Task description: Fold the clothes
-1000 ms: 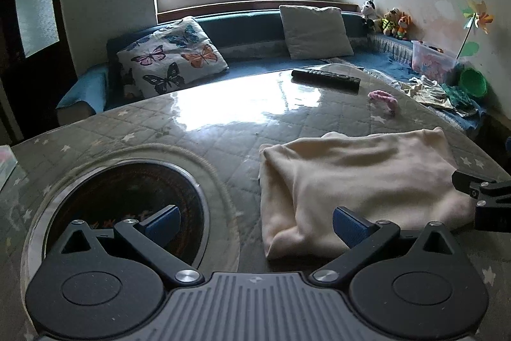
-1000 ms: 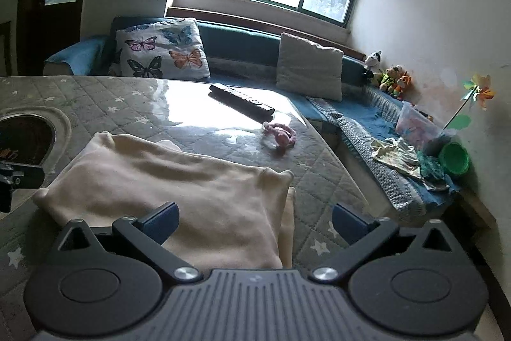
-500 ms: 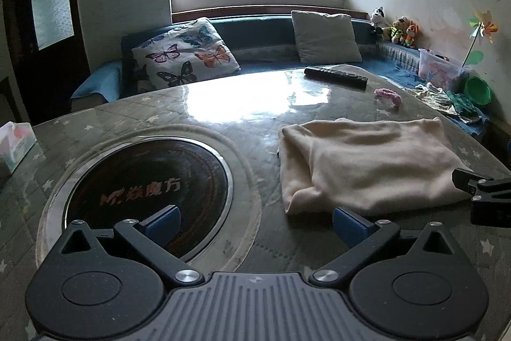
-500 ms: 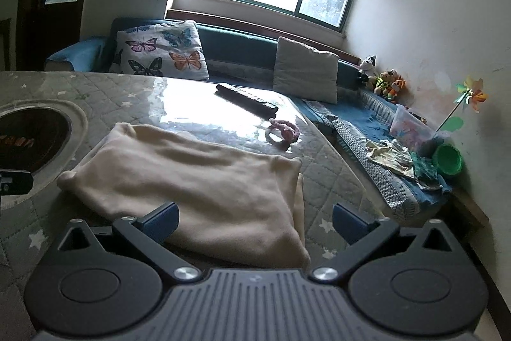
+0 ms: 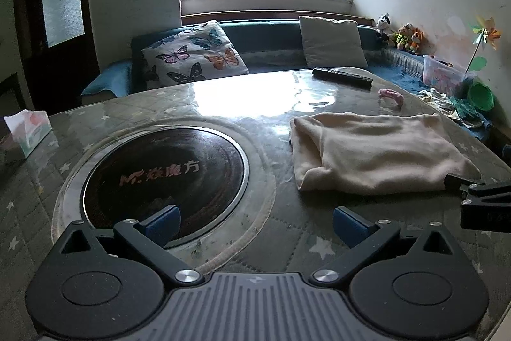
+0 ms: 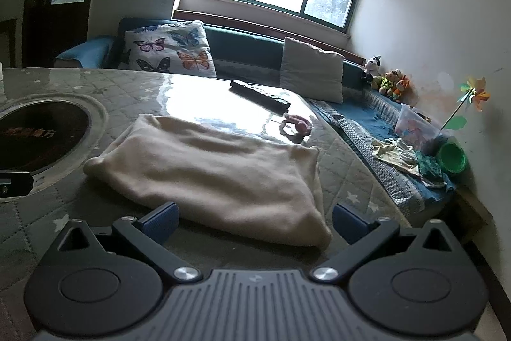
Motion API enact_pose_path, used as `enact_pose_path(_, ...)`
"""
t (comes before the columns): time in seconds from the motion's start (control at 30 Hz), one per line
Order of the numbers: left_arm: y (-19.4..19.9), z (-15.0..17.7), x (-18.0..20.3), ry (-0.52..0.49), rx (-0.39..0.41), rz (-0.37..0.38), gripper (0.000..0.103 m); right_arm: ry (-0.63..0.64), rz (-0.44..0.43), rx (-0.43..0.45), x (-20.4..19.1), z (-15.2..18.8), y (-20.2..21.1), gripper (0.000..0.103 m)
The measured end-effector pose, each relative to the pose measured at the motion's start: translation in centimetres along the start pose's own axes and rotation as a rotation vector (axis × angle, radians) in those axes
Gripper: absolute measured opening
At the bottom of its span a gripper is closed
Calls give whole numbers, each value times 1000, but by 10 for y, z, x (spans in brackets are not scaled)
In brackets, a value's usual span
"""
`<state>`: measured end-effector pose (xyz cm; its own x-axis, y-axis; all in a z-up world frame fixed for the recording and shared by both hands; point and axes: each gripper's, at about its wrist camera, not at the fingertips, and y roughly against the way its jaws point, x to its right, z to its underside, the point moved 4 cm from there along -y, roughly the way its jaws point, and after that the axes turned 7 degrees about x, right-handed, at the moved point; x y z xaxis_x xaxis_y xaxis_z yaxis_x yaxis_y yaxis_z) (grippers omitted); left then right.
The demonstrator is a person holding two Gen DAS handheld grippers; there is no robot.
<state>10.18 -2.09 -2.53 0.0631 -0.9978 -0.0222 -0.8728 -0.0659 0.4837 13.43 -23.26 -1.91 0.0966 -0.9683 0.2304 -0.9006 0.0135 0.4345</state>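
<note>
Both units have drawn back from the cream garment (image 6: 210,171), which lies folded on the counter (image 5: 223,104) beside the dark round inset (image 5: 163,178); the fold appears complete. Left hand-held gripper (image 5: 255,221) and right hand-held gripper (image 6: 255,219) are released, empty. Remote (image 6: 260,93) and pink toy (image 6: 295,125) lie beyond, obstructing nothing.

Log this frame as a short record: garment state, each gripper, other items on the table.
garment: cream cloth, folded into a rectangle, flat on the quilted table
left gripper: open, empty, over the table beside the dark round inset
right gripper: open, empty, at the cloth's near edge
other items: remote, pink toy, tissue box
</note>
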Motion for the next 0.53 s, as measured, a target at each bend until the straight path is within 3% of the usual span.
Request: enact_pose_path(0.53,14,14,-8,14,6,-23,103,-23,-38,-7,-14,13,10,103)
